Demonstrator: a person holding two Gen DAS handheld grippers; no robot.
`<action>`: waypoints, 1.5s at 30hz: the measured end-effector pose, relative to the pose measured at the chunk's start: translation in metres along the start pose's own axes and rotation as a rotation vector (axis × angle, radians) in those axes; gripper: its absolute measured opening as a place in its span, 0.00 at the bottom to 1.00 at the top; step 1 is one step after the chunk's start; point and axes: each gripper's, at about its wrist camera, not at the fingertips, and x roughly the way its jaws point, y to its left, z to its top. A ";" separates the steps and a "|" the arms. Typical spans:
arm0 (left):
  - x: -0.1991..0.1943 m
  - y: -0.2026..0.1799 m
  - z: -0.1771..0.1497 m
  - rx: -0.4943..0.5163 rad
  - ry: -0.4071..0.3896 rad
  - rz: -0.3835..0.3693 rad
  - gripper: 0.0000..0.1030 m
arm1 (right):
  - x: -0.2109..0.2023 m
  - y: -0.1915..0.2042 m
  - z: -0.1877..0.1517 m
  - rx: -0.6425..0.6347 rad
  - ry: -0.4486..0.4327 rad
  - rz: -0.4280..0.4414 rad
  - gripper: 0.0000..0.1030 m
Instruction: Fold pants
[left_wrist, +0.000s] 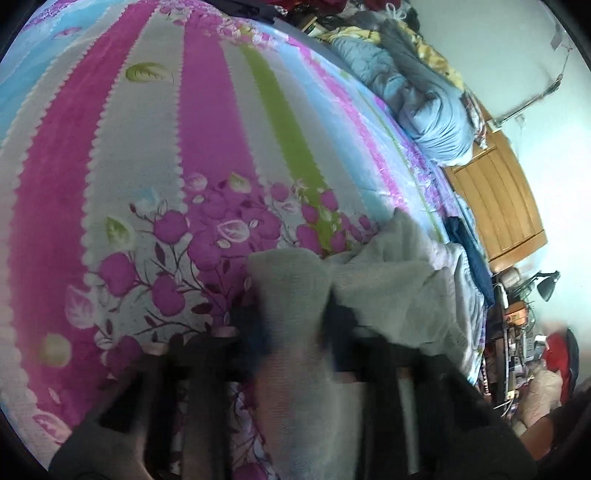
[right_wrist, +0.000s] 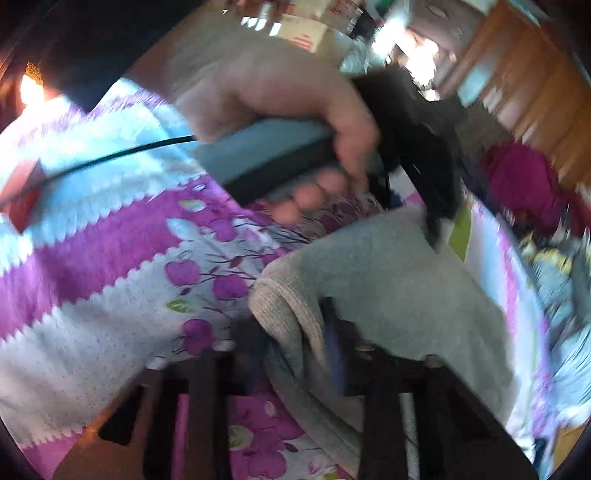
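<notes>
While blur hides both grippers' fingertips, left gripper (left_wrist: 291, 325) and right gripper (right_wrist: 295, 339) each clamp grey pants (right_wrist: 388, 288) on the bed (left_wrist: 147, 147); only the right view shows the left hand (right_wrist: 280, 110).

The striped floral bedspread (left_wrist: 155, 155) lies flat and open ahead and to the left of both grippers, with room to pass. On its far right edge a heap of blue bedding (left_wrist: 432, 110) stands in the way, a wooden cabinet (left_wrist: 495, 199) beyond it and a cluttered desk (left_wrist: 521, 332) nearer.
</notes>
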 end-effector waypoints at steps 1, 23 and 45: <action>-0.004 -0.005 0.000 0.008 -0.007 -0.005 0.18 | -0.003 -0.012 0.001 0.040 -0.005 0.027 0.18; 0.036 -0.198 0.078 0.063 0.009 -0.016 0.19 | -0.184 -0.259 -0.097 0.897 -0.178 0.079 0.17; 0.268 -0.380 0.063 0.296 0.285 -0.042 0.23 | -0.223 -0.370 -0.371 1.515 -0.135 0.002 0.17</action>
